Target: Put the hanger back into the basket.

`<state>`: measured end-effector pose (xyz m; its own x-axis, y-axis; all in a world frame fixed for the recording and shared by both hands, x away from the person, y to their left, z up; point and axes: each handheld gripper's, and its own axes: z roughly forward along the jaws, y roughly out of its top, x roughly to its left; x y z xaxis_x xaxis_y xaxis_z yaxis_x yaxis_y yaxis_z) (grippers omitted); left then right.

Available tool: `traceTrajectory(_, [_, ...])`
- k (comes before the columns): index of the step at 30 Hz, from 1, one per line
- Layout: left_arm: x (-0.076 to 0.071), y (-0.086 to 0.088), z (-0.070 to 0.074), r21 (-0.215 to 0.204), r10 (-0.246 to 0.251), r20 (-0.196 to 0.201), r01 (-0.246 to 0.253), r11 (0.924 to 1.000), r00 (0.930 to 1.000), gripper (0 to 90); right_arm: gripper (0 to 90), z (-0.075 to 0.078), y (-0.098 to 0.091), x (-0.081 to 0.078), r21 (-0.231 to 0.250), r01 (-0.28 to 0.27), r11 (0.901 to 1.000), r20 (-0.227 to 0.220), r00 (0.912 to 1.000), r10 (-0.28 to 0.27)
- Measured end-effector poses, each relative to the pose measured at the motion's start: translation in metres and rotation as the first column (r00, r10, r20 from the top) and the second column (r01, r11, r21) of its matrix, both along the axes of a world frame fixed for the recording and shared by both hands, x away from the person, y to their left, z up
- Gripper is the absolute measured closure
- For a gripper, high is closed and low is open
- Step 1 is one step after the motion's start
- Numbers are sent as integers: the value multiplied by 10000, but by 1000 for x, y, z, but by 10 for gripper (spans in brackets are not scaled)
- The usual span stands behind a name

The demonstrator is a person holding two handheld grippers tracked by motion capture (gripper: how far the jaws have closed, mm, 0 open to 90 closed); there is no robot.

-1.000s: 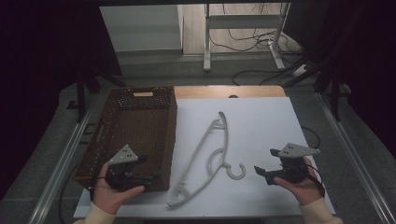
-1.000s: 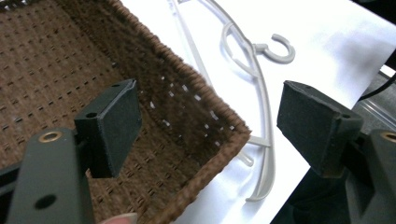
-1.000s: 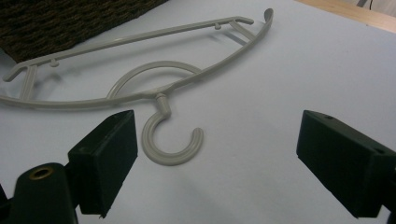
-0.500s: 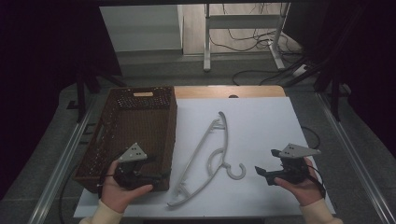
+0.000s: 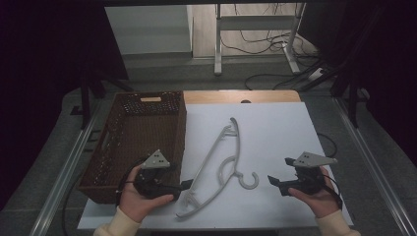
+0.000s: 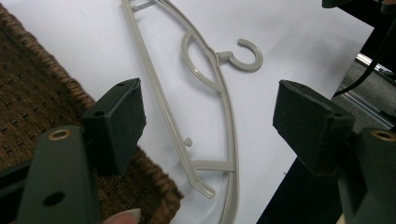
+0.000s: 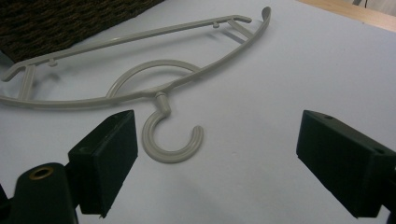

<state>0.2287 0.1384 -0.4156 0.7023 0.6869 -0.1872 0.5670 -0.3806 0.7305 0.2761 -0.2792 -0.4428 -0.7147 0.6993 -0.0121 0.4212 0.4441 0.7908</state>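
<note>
We judge the coat hanger to be light, rigid moulded plastic with thin bars. It should lift with little force, but its smooth surface may slip between pads, and a grip near 1 end would let it swing or twist. The slender bars could flex or snap under a hard squeeze, so we recommend moderate pressure.

Recommended grip points:
1. The lower straight bar near its middle, where the section is narrow enough for the pads.
2. The neck just above the hook, close to the balance point.

The open hook itself is a poor grip point, because the rounded section can roll out of the pads.

Appearance: pale grey-beige, with 1 curved shoulder bar, 1 straight bar, short cross struts at each end, small pegs along the bar, an inner loop and an open round hook.

Location: the hanger lies flat on the white worktop, set diagonally, just beside the brown woven basket. Its near end lies close to the front edge of the worktop.

Tool state: the left tool is spread wide, with nothing pinched; the near end of the hanger lies ahead of and below its jaws, untouched. The right tool is also spread wide and empty, facing the hook.
</note>
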Motion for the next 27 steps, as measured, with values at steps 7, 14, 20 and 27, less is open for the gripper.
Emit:
traceTrajectory(7, [8, -17, -4, 196, -220, -284, 226, 9996, 9994, 257, 124, -1, 3, 0, -84, -79, 9999, -6, 10000, 79])
traceTrajectory(14, [12, -31, -7, 178, -555, -365, 562, 9983, 9978, 257, 125, 0, 1, 0, 131, -32, 9999, -66, 10000, 32])
traceTrajectory(20, [15, -40, -9, 214, -793, -422, 803, 9965, 9960, 257, 125, 0, 2, 0, 138, -20, 9999, -70, 10000, 21])
traceTrajectory(27, [19, -56, -14, 380, -1248, -559, 1270, 9912, 9906, 259, 125, -2, 1, 1, -36, 74, 10000, -63, 10000, -74])
